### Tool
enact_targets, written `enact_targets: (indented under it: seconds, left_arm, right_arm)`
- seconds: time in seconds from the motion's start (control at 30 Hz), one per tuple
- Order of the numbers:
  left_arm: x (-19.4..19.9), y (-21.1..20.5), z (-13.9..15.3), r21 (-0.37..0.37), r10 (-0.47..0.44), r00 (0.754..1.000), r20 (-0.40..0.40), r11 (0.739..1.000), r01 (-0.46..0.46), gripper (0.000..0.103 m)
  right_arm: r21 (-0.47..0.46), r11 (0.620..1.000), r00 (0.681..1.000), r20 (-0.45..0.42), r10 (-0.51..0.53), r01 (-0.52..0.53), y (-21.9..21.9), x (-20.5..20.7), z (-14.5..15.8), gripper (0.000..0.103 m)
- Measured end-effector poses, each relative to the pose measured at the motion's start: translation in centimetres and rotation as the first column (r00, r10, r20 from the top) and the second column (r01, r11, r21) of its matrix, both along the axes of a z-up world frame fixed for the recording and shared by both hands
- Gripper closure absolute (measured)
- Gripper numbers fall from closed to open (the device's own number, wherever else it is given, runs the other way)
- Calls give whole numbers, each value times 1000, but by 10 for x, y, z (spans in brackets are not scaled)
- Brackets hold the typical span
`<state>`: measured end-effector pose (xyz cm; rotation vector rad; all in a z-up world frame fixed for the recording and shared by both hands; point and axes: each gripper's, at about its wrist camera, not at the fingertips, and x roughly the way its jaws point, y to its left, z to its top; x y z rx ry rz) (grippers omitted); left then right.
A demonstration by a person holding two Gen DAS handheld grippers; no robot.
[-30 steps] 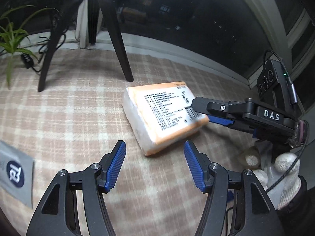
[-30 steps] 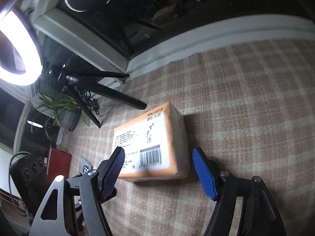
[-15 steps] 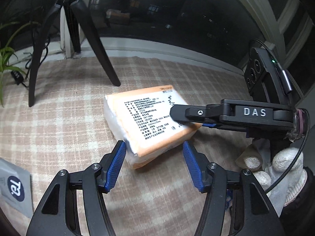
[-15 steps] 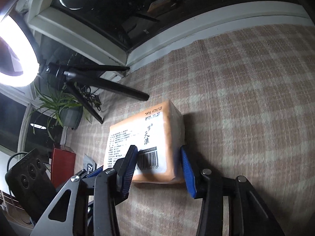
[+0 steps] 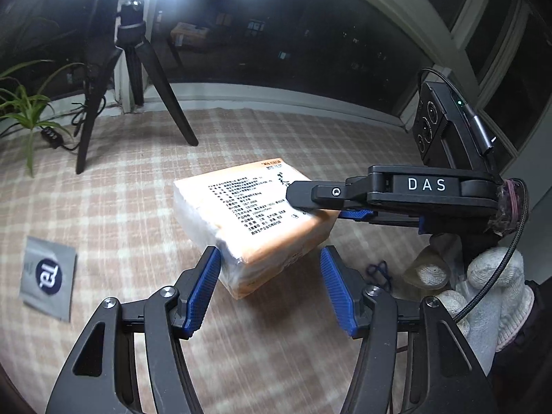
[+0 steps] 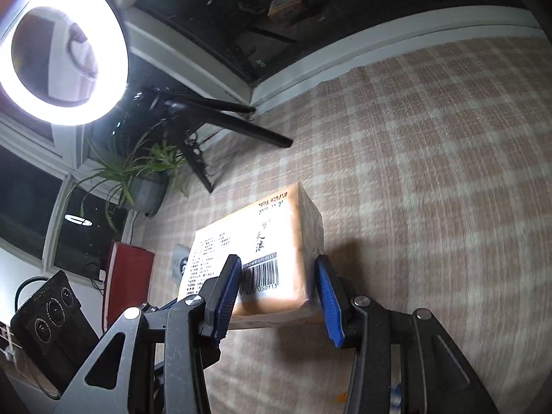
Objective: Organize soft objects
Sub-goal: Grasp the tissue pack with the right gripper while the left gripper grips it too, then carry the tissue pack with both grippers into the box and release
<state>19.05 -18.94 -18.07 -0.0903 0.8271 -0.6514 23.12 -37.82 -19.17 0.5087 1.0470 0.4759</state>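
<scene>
Tissue pack (image 6: pixel 276 252) now lifted off cloth, R gripper (image 6: pixel 279 293) clamped on it; L gripper (image 5: pixel 269 289) open (pack corner between pads). Step: carry; next needs steady transfer.

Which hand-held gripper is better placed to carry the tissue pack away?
Probably the right hand-held gripper: its pads clamp the tissue pack, whose near end is raised off the cloth. The left hand-held gripper is open, only touching one corner.
</scene>
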Motion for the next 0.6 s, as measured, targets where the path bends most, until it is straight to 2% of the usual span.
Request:
enact_targets:
  seconds: [0.3, 0.6]
  left_arm:
    - [-47, 23, 20, -31, 26, 999, 40, 999, -25, 44]
    - [-81, 62, 41, -65, 74, 991, 111, 996, -67, 44]
  right_arm:
    - [0, 1000, 999, 44, 17, -17, 15, -47, 26, 63]
    - [-4, 998, 993, 101, 55, -55, 53, -81, 58, 63]
